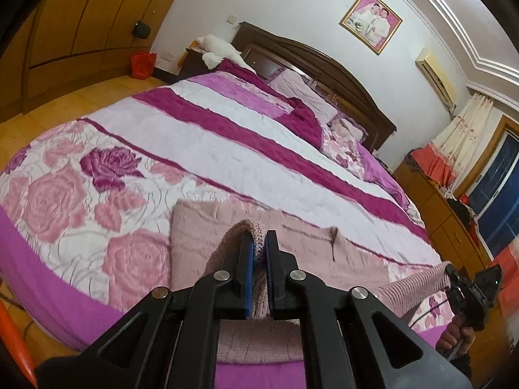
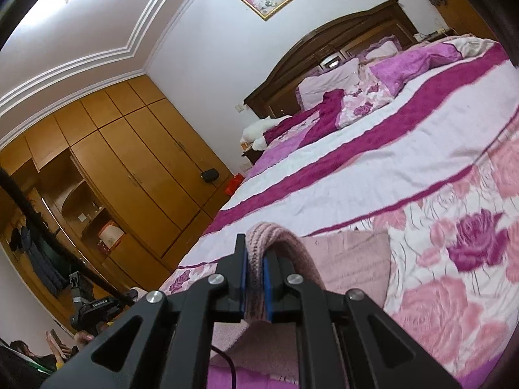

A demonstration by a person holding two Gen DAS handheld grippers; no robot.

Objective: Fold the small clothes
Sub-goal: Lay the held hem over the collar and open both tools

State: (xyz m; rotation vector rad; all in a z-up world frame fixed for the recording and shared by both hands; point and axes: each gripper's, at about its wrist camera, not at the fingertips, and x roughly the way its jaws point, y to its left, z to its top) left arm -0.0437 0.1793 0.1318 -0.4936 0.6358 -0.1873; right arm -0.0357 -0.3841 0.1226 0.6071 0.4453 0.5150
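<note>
Mid-fold: left gripper [image 1: 259, 253] and right gripper [image 2: 255, 261] clamped on pink knit sweater [image 1: 308, 246] above bed [image 1: 194, 129]; next, carrying edge across.

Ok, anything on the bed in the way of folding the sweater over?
Nothing visible. Both grippers, left and right, already clamp the sweater, and the bedspread beyond it lies bare up to the pillows.
</note>
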